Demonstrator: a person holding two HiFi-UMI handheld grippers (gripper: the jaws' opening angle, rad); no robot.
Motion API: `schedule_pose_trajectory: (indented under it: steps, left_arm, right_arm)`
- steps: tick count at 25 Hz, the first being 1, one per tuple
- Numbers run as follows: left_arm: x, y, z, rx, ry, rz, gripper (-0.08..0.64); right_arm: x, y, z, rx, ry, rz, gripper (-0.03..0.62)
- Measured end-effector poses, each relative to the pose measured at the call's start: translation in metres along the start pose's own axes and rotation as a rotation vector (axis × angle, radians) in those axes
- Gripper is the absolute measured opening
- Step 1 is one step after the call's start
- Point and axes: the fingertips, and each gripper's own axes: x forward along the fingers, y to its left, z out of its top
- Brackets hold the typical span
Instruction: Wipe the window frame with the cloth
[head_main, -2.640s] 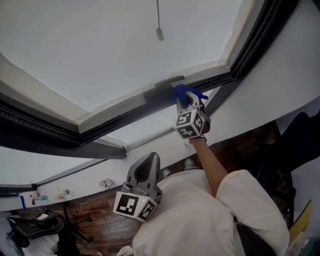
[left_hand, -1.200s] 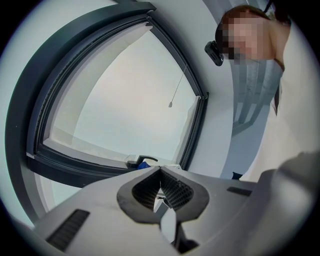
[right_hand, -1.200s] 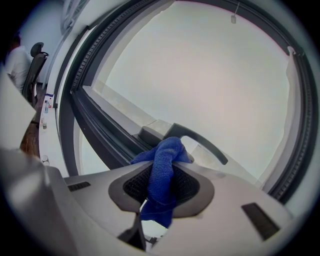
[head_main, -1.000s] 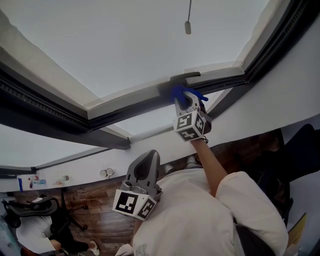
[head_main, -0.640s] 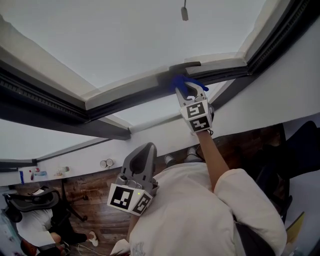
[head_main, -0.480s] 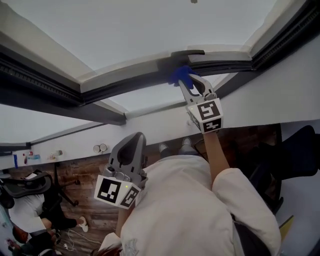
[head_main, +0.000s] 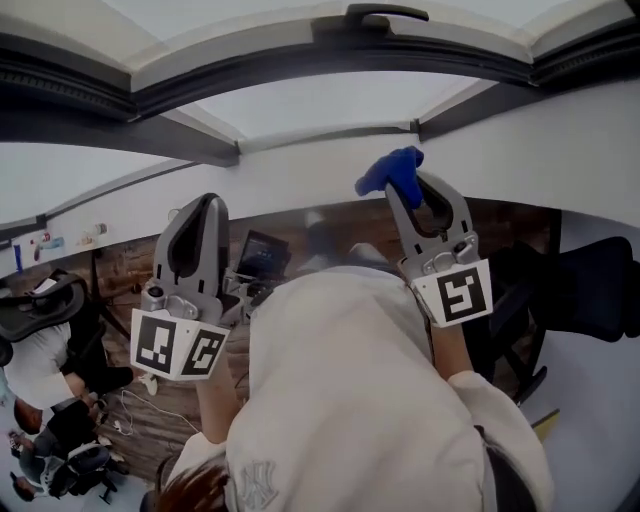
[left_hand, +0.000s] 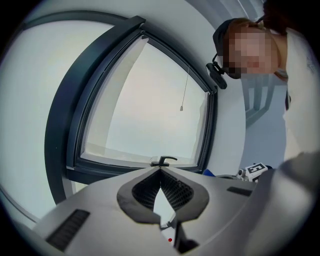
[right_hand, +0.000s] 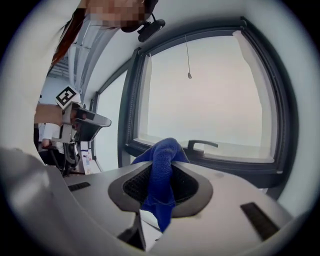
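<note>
My right gripper (head_main: 398, 176) is shut on a blue cloth (head_main: 390, 169), which bunches out past its tips and hangs down between the jaws (right_hand: 162, 180). It now stands well back from the dark window frame (head_main: 300, 60), below the white sill. The window handle (head_main: 387, 13) sits at the frame's top middle, also in the right gripper view (right_hand: 202, 145) and the left gripper view (left_hand: 163, 160). My left gripper (head_main: 197, 207) is held low at the left, its jaws closed tip to tip with nothing between them (left_hand: 160, 170).
The white wall band (head_main: 560, 130) runs under the window. Below are a wooden floor (head_main: 150, 400), a black office chair (head_main: 40, 310) at the left and a dark chair (head_main: 590, 290) at the right. A blind cord hangs in front of the glass (right_hand: 189, 75).
The right gripper with the cloth has pulled away from the frame near the handle and come down toward me. The left gripper has risen, and the head view has tilted downward.
</note>
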Motion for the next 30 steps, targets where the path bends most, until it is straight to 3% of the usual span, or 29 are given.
schedule_pose_trajectory:
  steps: [10, 16, 24, 30]
  left_arm:
    - [-0.067, -0.105, -0.037, -0.001, 0.045, -0.014, 0.009]
    - [-0.121, -0.149, -0.067, -0.084, 0.035, -0.044, 0.009]
    - [-0.172, -0.135, -0.071, -0.081, -0.026, 0.003, 0.009]
    - [-0.199, -0.1, -0.062, -0.076, -0.003, -0.003, 0.009]
  right_arm:
    - [-0.146, 0.034, -0.047, 0.095, 0.089, 0.016, 0.091]
    - [-0.211, 0.07, -0.066, 0.094, 0.12, 0.019, 0.091]
    - [-0.23, 0.104, -0.072, 0.093, 0.142, 0.046, 0.091]
    - [-0.213, 0.144, -0.066, 0.13, 0.183, 0.034, 0.091]
